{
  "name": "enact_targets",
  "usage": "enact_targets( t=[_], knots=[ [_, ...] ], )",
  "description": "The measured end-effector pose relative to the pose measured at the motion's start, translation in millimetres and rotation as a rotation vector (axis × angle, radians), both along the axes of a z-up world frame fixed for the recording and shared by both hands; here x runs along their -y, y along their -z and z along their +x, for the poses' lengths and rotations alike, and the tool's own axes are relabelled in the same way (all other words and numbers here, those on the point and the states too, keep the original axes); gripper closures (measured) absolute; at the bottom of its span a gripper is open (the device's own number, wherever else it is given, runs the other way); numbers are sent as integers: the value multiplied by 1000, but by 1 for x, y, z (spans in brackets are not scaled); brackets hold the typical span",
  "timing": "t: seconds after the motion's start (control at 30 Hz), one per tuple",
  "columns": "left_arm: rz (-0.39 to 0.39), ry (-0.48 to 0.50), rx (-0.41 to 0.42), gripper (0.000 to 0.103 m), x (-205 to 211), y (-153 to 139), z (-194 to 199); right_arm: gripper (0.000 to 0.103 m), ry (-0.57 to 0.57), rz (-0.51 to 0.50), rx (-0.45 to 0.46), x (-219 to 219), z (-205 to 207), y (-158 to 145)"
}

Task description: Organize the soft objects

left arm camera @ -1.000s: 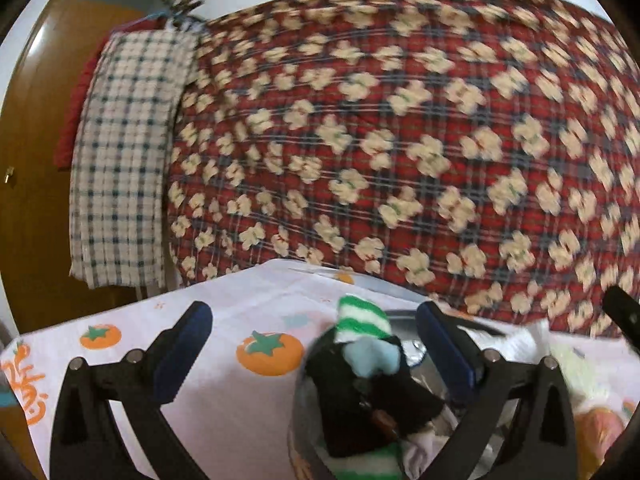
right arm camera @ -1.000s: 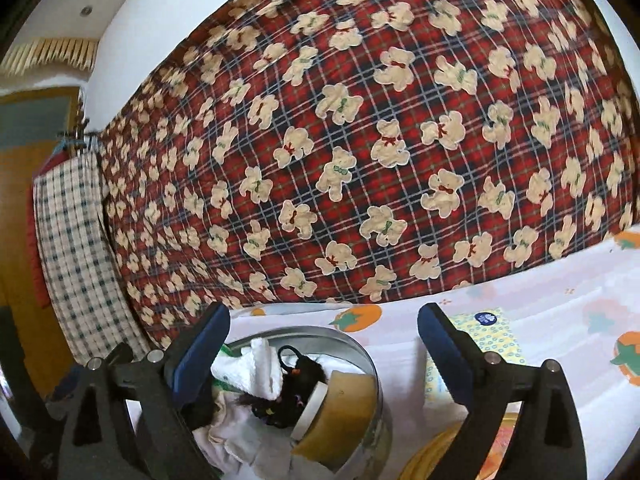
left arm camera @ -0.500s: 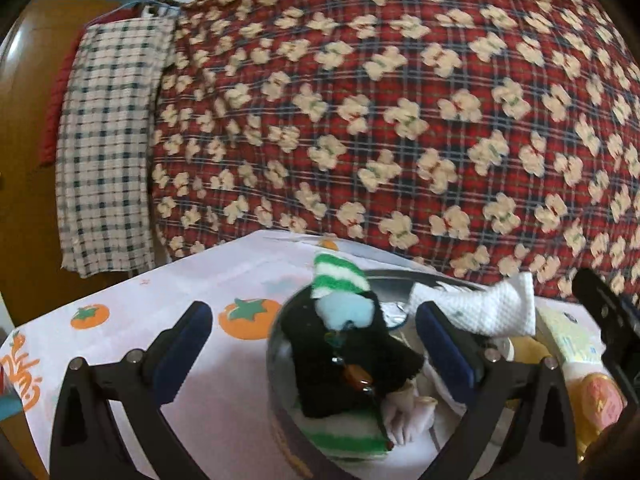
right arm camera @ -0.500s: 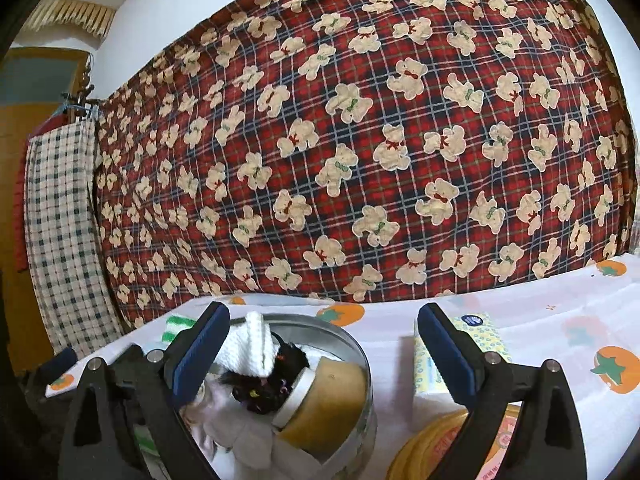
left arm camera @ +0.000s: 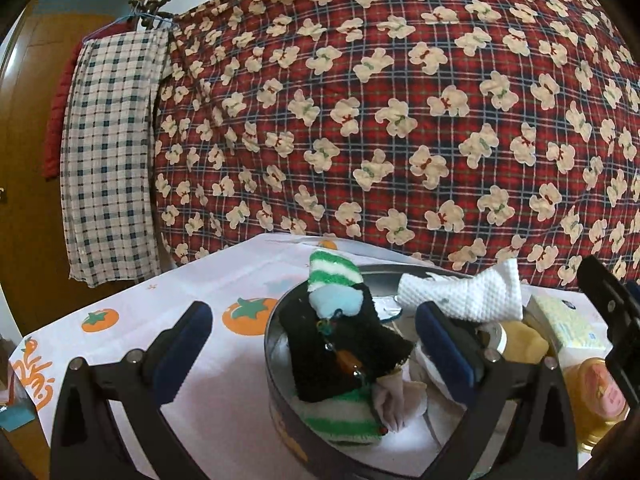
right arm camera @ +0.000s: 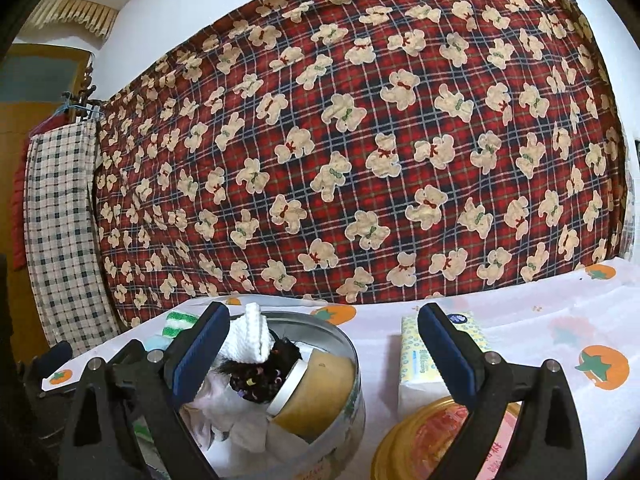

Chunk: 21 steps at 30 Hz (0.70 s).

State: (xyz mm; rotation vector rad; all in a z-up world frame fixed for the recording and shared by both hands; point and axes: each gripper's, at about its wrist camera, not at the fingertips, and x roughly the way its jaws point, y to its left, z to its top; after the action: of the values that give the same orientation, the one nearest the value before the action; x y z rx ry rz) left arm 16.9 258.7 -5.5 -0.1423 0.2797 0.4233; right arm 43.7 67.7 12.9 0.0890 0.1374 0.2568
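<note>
step in hand: looks like the tail end of stuffing soft bits into the round metal tin (left arm camera: 276,364). nothing is being carried right now, so my guess is it's between placements or pretty much done
left gripper (left arm camera: 312,342): jaws spread wide and empty, one blue pad out over the bench cloth, the other hanging over the tin's inside
right gripper (right arm camera: 324,342): also released, holding nothing. left pad sits over the tin, right pad in front of the tissue pack (right arm camera: 416,356)
where the stuff is: all piled in the tin on the bench, heaped above the rim
striped sock (left arm camera: 334,276): fuzzy green and white, pokes up highest, with a pale blue fuzzy bit just under it
black cloth (left arm camera: 340,356): dark knit, draped over the sock, small beads or a charm on it, can't tell which
white cloth (left arm camera: 460,296): waffle texture, floppy, sticks up off the far rim
tape roll (right arm camera: 316,392): tan, stiff, lying tilted inside the tin, the odd one out among soft things
next move: probably needs a press down on the pile or a grab of anything spilling over. soft things will squash and spring back, so a deep pinch, not a tip grab
gold lid (right arm camera: 424,444): flat round thing just beside the tin, might be its lid but not sure
bench cloth (left arm camera: 160,300): thin, white with orange tomato prints
</note>
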Motion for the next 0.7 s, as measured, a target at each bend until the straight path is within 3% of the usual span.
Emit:
enact_targets(
  t=[0.7],
  knots=[
    [15, -1, -4, 0, 8, -1, -5, 6, 2, 3, 36, 2, -10, -2]
  ],
)
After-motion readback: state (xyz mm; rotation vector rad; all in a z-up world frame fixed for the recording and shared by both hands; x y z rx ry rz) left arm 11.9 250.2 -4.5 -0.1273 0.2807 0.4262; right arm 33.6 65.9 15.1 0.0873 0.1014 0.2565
